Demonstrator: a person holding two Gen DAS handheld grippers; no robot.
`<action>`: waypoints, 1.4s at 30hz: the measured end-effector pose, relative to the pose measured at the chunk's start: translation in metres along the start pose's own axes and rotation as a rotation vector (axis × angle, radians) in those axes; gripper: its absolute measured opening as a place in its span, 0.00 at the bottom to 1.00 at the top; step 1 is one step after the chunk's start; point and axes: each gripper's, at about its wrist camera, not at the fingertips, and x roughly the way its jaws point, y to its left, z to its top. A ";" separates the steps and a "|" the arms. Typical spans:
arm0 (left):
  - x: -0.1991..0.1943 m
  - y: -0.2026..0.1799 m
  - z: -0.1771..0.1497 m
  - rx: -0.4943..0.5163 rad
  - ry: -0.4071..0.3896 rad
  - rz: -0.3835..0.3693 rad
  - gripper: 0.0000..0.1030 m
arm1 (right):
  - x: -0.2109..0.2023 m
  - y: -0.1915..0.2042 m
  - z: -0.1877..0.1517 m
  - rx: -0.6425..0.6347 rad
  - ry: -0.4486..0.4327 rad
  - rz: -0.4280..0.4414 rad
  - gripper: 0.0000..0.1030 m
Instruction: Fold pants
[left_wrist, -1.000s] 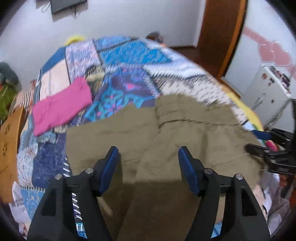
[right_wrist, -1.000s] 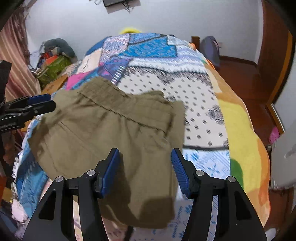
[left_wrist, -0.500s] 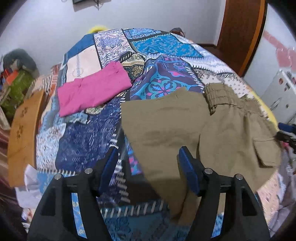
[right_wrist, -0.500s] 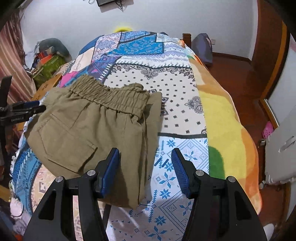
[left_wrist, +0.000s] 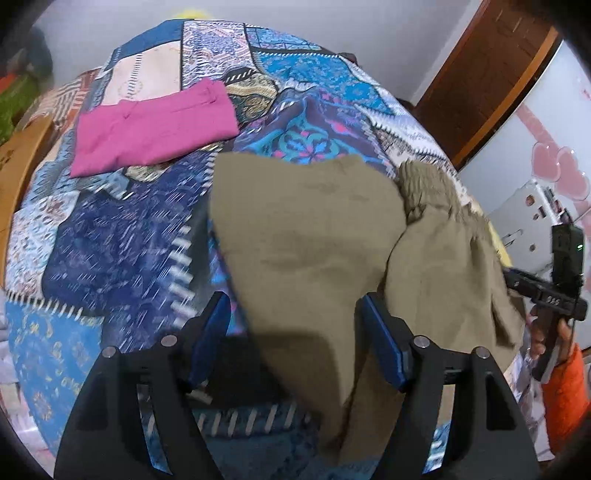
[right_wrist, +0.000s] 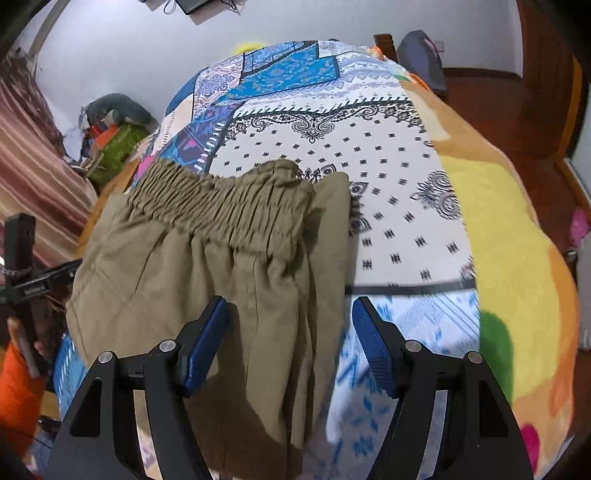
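Both grippers hang over the olive pants (left_wrist: 314, 240) on my patchwork bedspread (left_wrist: 110, 258): left gripper (left_wrist: 295, 339) and right gripper (right_wrist: 288, 339) each spread wide, holding nothing. I see the gathered waistband (right_wrist: 221, 195) at the pants' far end, a folded pink garment (left_wrist: 151, 129) beyond them

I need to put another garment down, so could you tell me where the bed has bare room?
Free: the white dotted patch right of the olive pants, and the dark blue patch between them and the pink garment. The near edge is crowded by pants.
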 end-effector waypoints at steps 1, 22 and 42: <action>0.000 0.000 0.002 -0.005 0.000 -0.016 0.70 | 0.002 -0.002 0.002 0.005 0.003 0.015 0.65; 0.007 -0.016 0.010 0.040 0.010 -0.055 0.52 | 0.000 -0.001 -0.005 0.031 0.003 0.091 0.38; -0.052 -0.086 0.029 0.345 -0.170 0.217 0.04 | -0.044 0.053 0.040 -0.196 -0.123 -0.026 0.09</action>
